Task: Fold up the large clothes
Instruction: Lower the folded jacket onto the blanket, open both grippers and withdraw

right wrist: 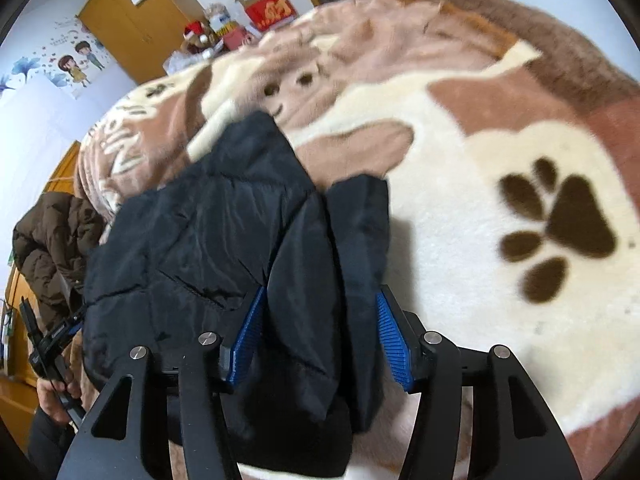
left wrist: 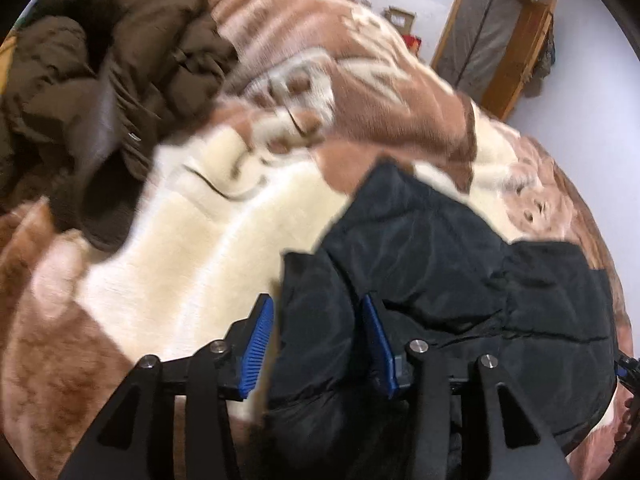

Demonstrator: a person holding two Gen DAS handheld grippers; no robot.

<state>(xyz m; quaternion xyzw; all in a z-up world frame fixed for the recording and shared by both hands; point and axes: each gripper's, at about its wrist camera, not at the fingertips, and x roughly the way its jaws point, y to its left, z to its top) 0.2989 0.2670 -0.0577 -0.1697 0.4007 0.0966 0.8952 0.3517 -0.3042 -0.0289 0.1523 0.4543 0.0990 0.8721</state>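
Note:
A black padded jacket lies folded on a brown and cream paw-print blanket. My left gripper has its blue pads either side of a thick fold at the jacket's left edge and is shut on it. In the right wrist view the same black jacket fills the lower left. My right gripper is shut on a bunched fold at the jacket's right edge. The jacket hangs a little below both grippers. The left gripper also shows at the far left of the right wrist view.
A brown puffer coat lies heaped at the blanket's far left; it also shows in the right wrist view. Wooden doors, boxes and bags stand beyond the bed. The blanket's paw print lies to the right.

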